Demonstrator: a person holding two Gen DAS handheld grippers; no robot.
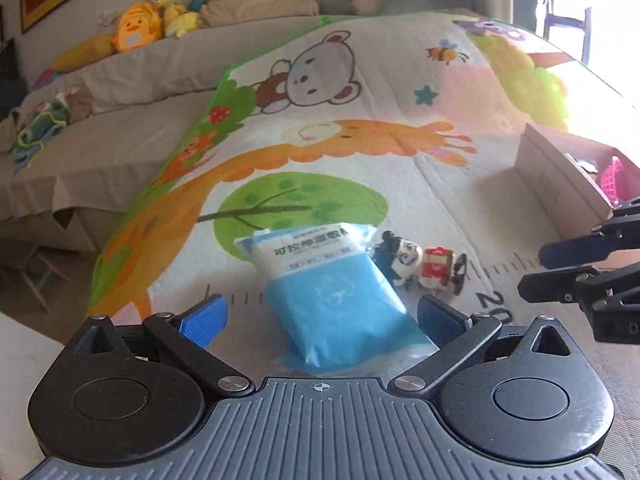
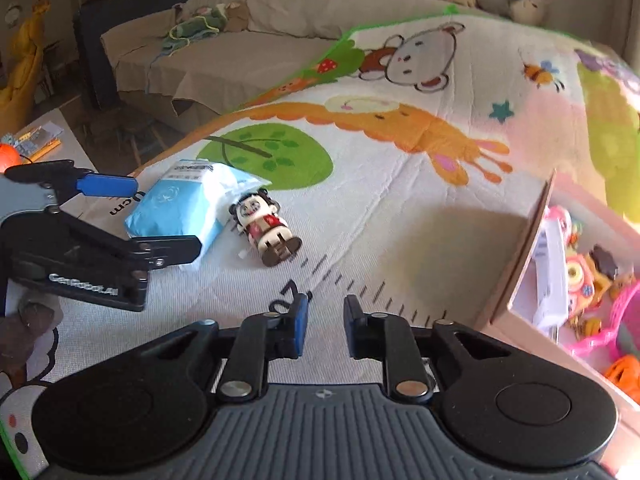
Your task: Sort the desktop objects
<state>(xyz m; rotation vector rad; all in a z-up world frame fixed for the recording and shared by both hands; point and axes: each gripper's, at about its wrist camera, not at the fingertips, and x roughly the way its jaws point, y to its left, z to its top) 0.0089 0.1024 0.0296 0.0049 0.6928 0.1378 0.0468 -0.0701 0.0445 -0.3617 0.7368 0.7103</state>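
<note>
A blue and white soft pack lies on the cartoon play mat. My left gripper is open wide, its blue fingers on either side of the pack's near end, not touching it. A small panda-faced toy figure lies just right of the pack. In the right wrist view the pack and the toy lie ahead to the left. My right gripper is open a little and empty, low over the mat's ruler marks. It also shows at the right edge of the left wrist view.
A cardboard box stands at the right, holding several toys and a pink basket. A second cardboard box with small items sits at the far left. A sofa with plush toys lies behind the mat.
</note>
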